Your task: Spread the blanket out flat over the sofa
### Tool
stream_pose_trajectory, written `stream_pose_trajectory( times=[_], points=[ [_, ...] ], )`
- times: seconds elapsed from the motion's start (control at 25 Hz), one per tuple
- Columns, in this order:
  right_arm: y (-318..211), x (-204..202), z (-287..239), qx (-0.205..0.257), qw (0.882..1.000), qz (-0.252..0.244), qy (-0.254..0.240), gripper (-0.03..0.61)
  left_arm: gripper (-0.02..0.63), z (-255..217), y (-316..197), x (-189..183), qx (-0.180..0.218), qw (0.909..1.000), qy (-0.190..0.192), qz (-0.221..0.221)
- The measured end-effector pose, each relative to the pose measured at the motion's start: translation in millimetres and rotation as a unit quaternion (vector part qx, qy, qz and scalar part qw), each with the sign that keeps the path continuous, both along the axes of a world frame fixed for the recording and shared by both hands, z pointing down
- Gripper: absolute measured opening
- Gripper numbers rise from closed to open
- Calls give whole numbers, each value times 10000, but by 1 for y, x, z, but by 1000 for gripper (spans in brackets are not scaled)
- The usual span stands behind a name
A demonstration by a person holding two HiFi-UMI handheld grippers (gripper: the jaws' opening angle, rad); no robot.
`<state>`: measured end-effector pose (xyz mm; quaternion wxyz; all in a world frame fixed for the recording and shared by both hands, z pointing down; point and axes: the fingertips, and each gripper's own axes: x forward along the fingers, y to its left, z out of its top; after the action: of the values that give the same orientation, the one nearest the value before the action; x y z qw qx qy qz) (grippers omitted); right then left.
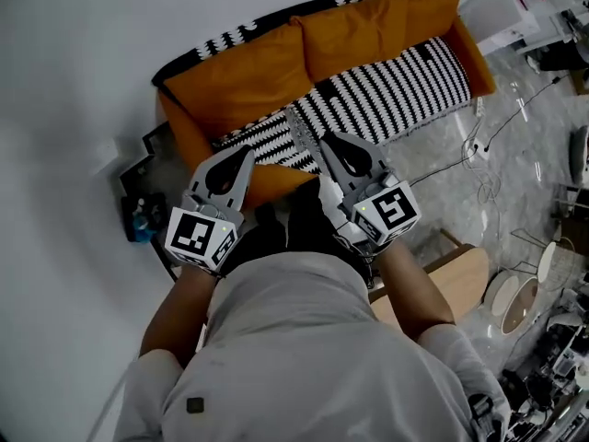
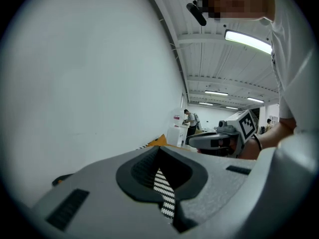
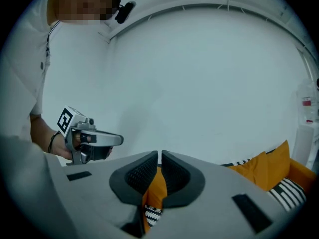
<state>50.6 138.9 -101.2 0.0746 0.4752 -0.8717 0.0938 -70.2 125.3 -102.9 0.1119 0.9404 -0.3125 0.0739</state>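
Hand-held gripper (image 1: 323, 141) (right, closed), blanket (image 1: 396, 86) just ahead

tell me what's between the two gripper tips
In the head view, the striped blanket and the orange sofa edge below it fill the gap between the left gripper and the right gripper.

The sofa (image 1: 239, 76) fills the upper middle of the head view, its back close against the white wall (image 1: 74, 63), so no way shows behind it. Above the flat striped blanket (image 1: 386, 86) on the seat the air is free. At the left a dark low stand (image 1: 138, 182) sits just beside the sofa's arm and blocks that side. Right of the sofa the floor (image 1: 525, 182) is bare but crossed by cables (image 1: 438, 168). A wooden table (image 1: 460, 279) stands at lower right, near the person's right arm, and clutter lines the right edge.
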Motion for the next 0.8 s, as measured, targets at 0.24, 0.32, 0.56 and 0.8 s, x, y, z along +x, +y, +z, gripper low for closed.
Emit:
stream_pose_trajectory(
  times=[0.24, 0.32, 0.56, 0.8],
  points=[
    [-42, 15, 58, -524, 9979, -384, 47, 40, 9, 50, -24, 5, -473, 9979, -177, -394],
    [-61, 26, 75, -633, 9968, -479, 34, 73, 9, 63, -37, 14, -579, 9969, -249, -464],
    [-103, 40, 141, -1034, 9918, -755, 46, 126, 9, 109, -72, 29, -792, 9939, -365, -673],
    [-128, 43, 223, -1579, 9823, -1000, 88, 144, 9, 160, -95, 31, -1012, 9895, -490, -908]
  ],
)
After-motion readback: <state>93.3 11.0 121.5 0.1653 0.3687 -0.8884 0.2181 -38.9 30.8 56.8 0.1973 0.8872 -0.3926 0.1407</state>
